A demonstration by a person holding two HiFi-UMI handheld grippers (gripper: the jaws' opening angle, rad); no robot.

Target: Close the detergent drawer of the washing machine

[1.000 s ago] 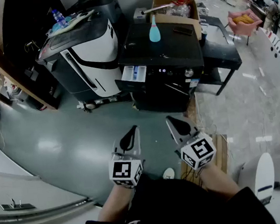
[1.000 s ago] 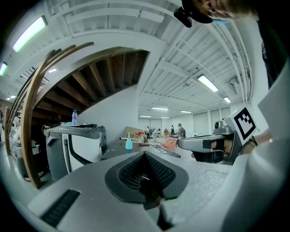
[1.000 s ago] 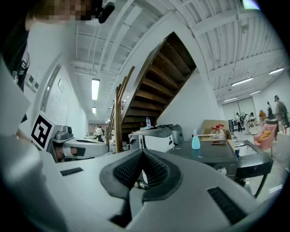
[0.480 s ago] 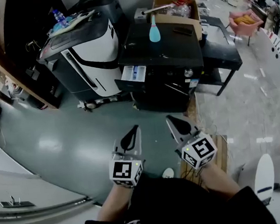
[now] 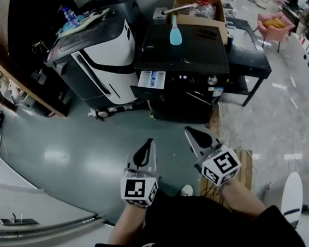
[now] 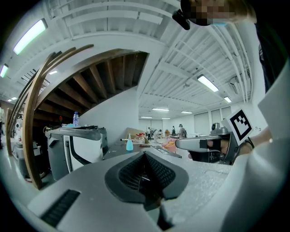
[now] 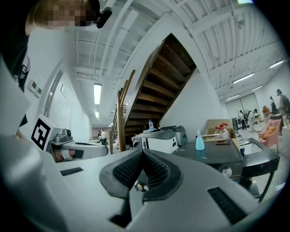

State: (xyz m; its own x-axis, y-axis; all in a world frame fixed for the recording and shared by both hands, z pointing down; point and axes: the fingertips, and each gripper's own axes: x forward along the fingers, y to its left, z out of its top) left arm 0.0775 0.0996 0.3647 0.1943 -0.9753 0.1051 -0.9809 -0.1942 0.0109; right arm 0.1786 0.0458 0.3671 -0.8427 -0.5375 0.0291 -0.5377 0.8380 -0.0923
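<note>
While the white plastic detergent drawer (image 5: pixel 151 79) juts open from the black washing machine (image 5: pixel 191 56) at twelve o'clock, well beyond the left claw (image 5: pixel 147 144) and right claw (image 5: pixel 192 133), both pressed together empty, an off-centre shove could jam it askew.

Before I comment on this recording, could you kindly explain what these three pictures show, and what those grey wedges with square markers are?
There is no robot arm here: a person holds a two-jaw gripper in each hand, and the marker cubes are parts of those grippers. The top-down picture comes from a camera on the person's head. The left gripper and right gripper show near the bottom, both shut and holding nothing. The other two pictures come from cameras riding on each gripper, looking along its jaws. Ahead stands a black washing machine with its detergent drawer pulled out; neither gripper touches it. A blue bottle stands on top.
</note>
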